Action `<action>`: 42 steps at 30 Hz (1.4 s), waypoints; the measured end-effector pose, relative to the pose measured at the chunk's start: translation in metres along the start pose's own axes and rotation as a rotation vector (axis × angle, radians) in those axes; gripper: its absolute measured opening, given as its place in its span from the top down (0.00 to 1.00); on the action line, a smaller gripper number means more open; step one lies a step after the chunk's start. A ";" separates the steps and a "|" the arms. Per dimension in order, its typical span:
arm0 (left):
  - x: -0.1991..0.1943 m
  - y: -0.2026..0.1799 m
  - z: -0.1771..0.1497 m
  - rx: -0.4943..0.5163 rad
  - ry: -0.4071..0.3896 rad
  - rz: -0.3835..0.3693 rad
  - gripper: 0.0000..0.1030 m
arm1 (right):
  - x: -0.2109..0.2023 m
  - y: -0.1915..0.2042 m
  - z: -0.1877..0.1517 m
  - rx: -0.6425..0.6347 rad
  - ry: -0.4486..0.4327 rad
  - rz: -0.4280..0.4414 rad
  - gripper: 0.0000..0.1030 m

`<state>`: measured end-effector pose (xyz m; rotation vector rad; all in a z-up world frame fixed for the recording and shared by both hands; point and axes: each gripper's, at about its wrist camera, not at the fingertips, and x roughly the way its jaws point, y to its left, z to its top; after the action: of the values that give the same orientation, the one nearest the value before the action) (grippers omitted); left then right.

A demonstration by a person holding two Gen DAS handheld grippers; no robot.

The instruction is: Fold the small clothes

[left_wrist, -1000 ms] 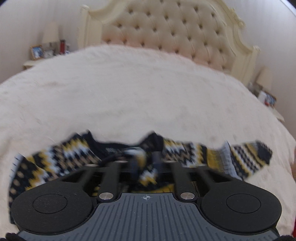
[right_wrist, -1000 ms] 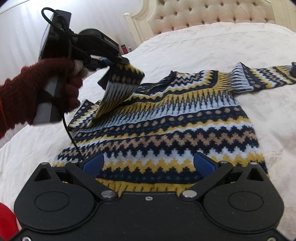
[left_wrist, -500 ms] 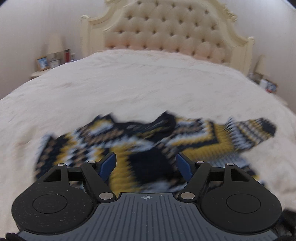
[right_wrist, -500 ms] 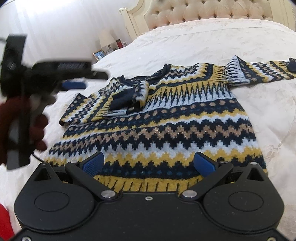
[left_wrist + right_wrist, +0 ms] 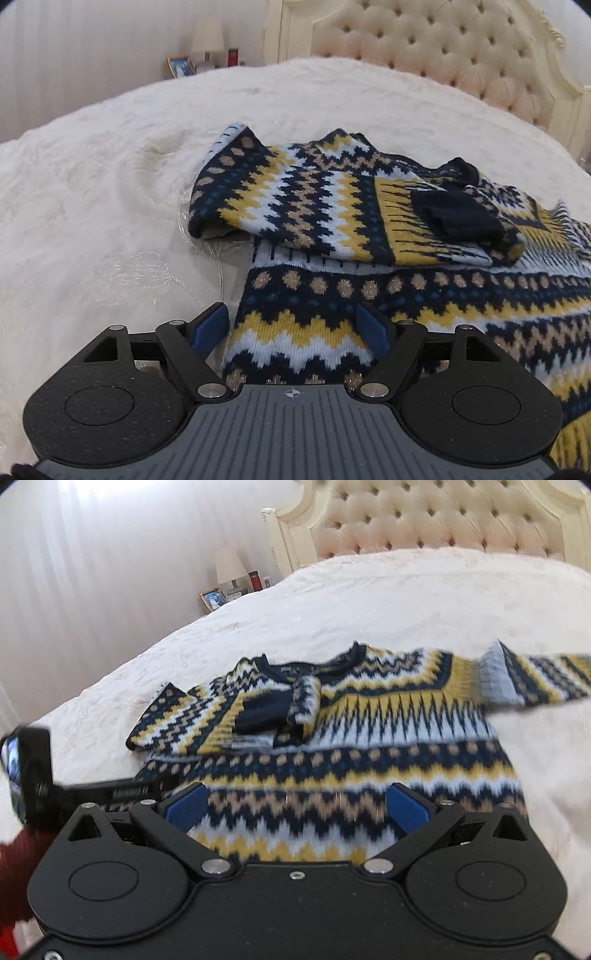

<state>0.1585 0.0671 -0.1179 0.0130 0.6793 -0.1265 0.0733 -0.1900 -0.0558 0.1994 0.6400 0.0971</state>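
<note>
Lying flat on the cream quilted bedspread (image 5: 110,192), the navy, yellow, white and tan zigzag-patterned knitted sweater (image 5: 369,760) has one sleeve folded (image 5: 332,206) inward across its chest, the dark navy cuff (image 5: 454,214) resting near the neckline. The other sleeve (image 5: 535,679) stretches straight out to the side, seen in the right wrist view, blurred.

The left gripper (image 5: 291,325) hangs low over the sweater's side edge with its blue-padded jaws opening. The knit lies beneath and between the pads, but neither pad presses on it; one pad (image 5: 212,325) is over the bedspread just beside the fabric edge, the other (image 5: 369,325) over the patterned body.

The right gripper (image 5: 295,806) hovers over the lower part of the sweater with its blue pads spread wide apart, nothing clamped between them. At the left edge of that view, the black body of the left gripper shows, held by a hand in a dark red knitted glove (image 5: 18,867).

Behind the bed stand a cream tufted headboard (image 5: 443,62) and a bedside table with a small lamp (image 5: 231,566) and a framed picture (image 5: 213,599).
</note>
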 end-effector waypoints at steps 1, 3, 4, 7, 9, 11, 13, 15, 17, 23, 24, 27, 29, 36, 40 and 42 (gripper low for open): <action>0.000 -0.002 -0.004 0.011 -0.018 0.006 0.26 | 0.005 0.001 0.006 -0.018 0.008 0.012 0.01; 0.000 -0.004 -0.008 0.018 -0.039 0.017 0.26 | 0.017 0.007 0.016 -0.073 0.012 0.012 0.01; 0.001 -0.005 -0.008 0.019 -0.039 0.021 0.26 | 0.024 0.012 0.021 -0.124 0.015 0.000 0.01; 0.001 -0.003 -0.009 0.013 -0.044 0.016 0.25 | 0.046 0.029 0.031 -0.293 0.025 -0.049 0.02; 0.001 -0.002 -0.011 0.008 -0.047 0.012 0.24 | 0.067 0.044 0.033 -0.415 0.022 -0.118 0.04; 0.002 -0.003 -0.011 0.012 -0.048 0.017 0.24 | 0.090 0.055 0.031 -0.520 0.037 -0.189 0.07; 0.002 -0.003 -0.011 0.016 -0.049 0.021 0.24 | 0.112 0.058 0.029 -0.589 0.065 -0.232 0.33; 0.002 -0.004 -0.011 0.018 -0.049 0.024 0.23 | 0.125 0.053 0.031 -0.590 0.088 -0.226 0.44; 0.003 -0.004 -0.011 0.020 -0.049 0.025 0.23 | 0.133 0.042 0.039 -0.535 0.112 -0.182 0.62; 0.003 -0.003 -0.011 0.013 -0.049 0.018 0.23 | 0.110 -0.033 0.068 -0.102 0.046 -0.215 0.73; 0.003 -0.003 -0.011 0.011 -0.050 0.016 0.23 | 0.108 -0.043 0.067 -0.064 0.056 -0.212 0.73; 0.002 -0.002 -0.011 0.008 -0.051 0.013 0.23 | 0.106 -0.070 0.061 0.010 0.101 -0.187 0.72; 0.002 -0.002 -0.011 0.008 -0.051 0.014 0.23 | 0.106 -0.082 0.056 0.066 0.112 -0.144 0.67; 0.002 -0.002 -0.011 0.007 -0.051 0.013 0.23 | 0.104 -0.102 0.057 0.275 0.090 -0.056 0.55; 0.002 -0.002 -0.011 0.007 -0.051 0.013 0.23 | 0.104 -0.100 0.065 0.262 0.071 -0.054 0.88; 0.002 -0.002 -0.011 0.005 -0.051 0.010 0.23 | 0.098 -0.092 0.072 0.202 0.041 -0.040 0.89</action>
<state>0.1530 0.0659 -0.1282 0.0180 0.6283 -0.1182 0.1977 -0.2761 -0.0760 0.3803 0.6945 -0.0021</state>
